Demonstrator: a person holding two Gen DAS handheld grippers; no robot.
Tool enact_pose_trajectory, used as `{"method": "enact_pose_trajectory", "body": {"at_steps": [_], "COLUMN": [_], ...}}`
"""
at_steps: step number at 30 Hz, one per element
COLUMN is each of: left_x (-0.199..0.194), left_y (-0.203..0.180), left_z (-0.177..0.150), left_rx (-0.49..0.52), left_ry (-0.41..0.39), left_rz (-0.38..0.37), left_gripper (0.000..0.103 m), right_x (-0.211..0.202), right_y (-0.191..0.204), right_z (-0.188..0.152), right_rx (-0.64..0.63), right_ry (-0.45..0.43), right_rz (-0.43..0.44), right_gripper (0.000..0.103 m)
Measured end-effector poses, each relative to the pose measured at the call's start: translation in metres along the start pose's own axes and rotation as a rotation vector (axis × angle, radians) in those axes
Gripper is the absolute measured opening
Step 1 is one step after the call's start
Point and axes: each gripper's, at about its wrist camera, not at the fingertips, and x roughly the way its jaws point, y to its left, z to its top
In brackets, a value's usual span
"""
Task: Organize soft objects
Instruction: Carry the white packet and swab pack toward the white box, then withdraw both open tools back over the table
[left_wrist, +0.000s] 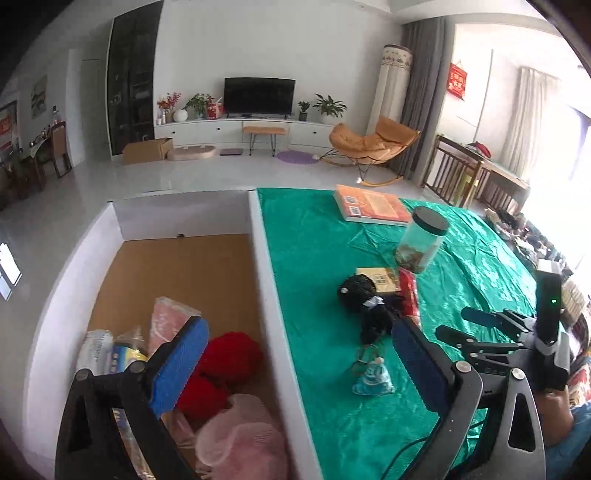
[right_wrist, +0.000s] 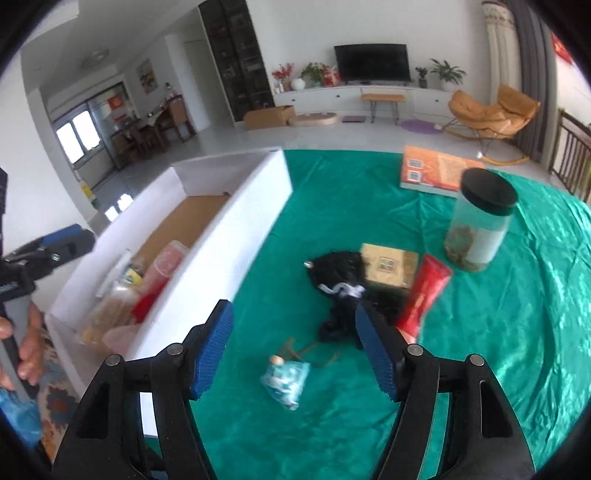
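A white-walled box (left_wrist: 264, 258) with a brown floor stands left of the green cloth (left_wrist: 325, 258). It holds red yarn (left_wrist: 229, 354), a pink mesh ball (left_wrist: 243, 439), a pink packet (left_wrist: 168, 325) and plastic bags. My left gripper (left_wrist: 295, 365) is open and empty above the box's right wall. On the cloth lie a black soft doll (right_wrist: 340, 288) and a small blue pouch (right_wrist: 286, 380). My right gripper (right_wrist: 293, 350) is open and empty just above the pouch, and it also shows in the left wrist view (left_wrist: 465, 325).
A clear jar with a black lid (right_wrist: 480, 221), an orange book (right_wrist: 436, 171), a tan booklet (right_wrist: 388, 264) and a red packet (right_wrist: 424, 291) lie on the cloth (right_wrist: 517, 332). A living room with TV and rocking chair lies beyond.
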Motion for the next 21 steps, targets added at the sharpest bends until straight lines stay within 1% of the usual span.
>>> {"method": "enact_pose_trajectory", "body": {"at_steps": [2, 3, 5, 7, 8, 9, 10, 11, 12, 14, 15, 17, 21], "left_x": [0.015, 0.025, 0.045, 0.062, 0.069, 0.073, 0.076, 0.078, 0.079, 0.084, 0.088, 0.097, 0.124], "left_y": [-0.037, -0.053, -0.077, -0.094, -0.099, -0.106, -0.110, -0.112, -0.110, -0.105, -0.103, -0.099, -0.097], "left_z": [-0.019, -0.030, -0.051, -0.070, -0.077, -0.086, -0.090, -0.093, -0.094, -0.093, -0.093, -0.095, -0.103], "left_rx": [0.027, 0.035, 0.026, 0.031, 0.051, 0.079, 0.105, 0.120, 0.124, 0.110, 0.102, 0.099, 0.091], "left_ry": [0.043, 0.074, 0.142, 0.194, 0.211, 0.218, 0.217, 0.216, 0.218, 0.231, 0.240, 0.269, 0.344], "left_rz": [-0.071, -0.093, -0.107, -0.117, -0.100, -0.076, -0.050, -0.029, -0.018, -0.010, -0.003, 0.020, 0.058], "left_gripper": [0.099, 0.099, 0.099, 0.099, 0.099, 0.099, 0.099, 0.099, 0.099, 0.099, 0.099, 0.099, 0.099], "right_x": [0.006, 0.008, 0.013, 0.008, 0.005, 0.002, -0.005, -0.008, -0.007, 0.007, 0.006, 0.017, 0.021], "right_y": [-0.037, -0.057, -0.088, -0.113, -0.122, -0.130, -0.134, -0.135, -0.138, -0.143, -0.141, -0.141, -0.142], "right_z": [-0.037, -0.051, -0.075, -0.091, -0.096, -0.092, -0.088, -0.086, -0.087, -0.086, -0.085, -0.081, -0.083], "right_rx": [0.025, 0.048, 0.092, 0.114, 0.163, 0.201, 0.221, 0.231, 0.237, 0.258, 0.248, 0.241, 0.244], "right_ry": [0.028, 0.045, 0.068, 0.060, 0.070, 0.067, 0.040, 0.028, 0.037, 0.082, 0.074, 0.078, 0.075], "right_rz": [-0.149, -0.212, -0.303, -0.366, -0.380, -0.355, -0.340, -0.356, -0.371, -0.369, -0.388, -0.389, -0.387], "right_gripper": [0.072, 0.072, 0.072, 0.072, 0.072, 0.072, 0.072, 0.072, 0.072, 0.072, 0.072, 0.076, 0.078]}}
